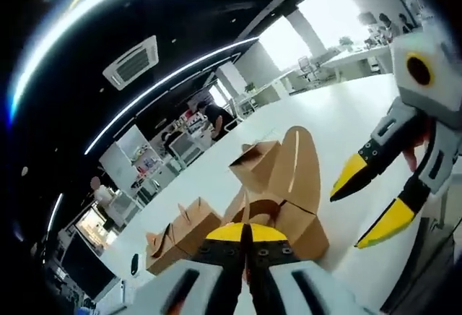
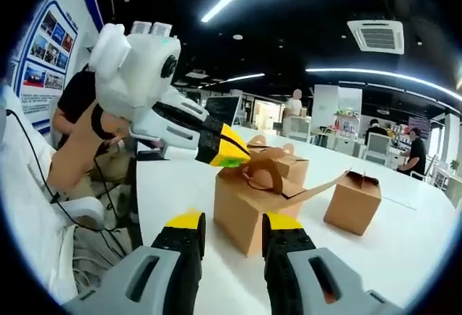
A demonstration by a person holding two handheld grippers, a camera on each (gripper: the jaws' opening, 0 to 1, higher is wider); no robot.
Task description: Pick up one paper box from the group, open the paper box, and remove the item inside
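Note:
A brown paper box (image 2: 242, 210) stands on the white table (image 2: 404, 257) with its top flaps spread and one long flap reaching right. My left gripper (image 2: 225, 150) comes in from the left and is shut on the box's top flap. In the left gripper view its jaws (image 1: 245, 237) are closed on a thin cardboard edge of the same box (image 1: 285, 178). My right gripper (image 2: 234, 222) is open, just short of the box's near side. From the left gripper view, that right gripper (image 1: 354, 217) hangs open to the box's right.
A second closed box (image 2: 354, 201) sits to the right, and a third box (image 2: 289, 162) stands behind the held one. Another box (image 1: 180, 234) lies at the lower left. A seated person (image 2: 79, 102) is at the table's left edge. Desks, chairs and people fill the background.

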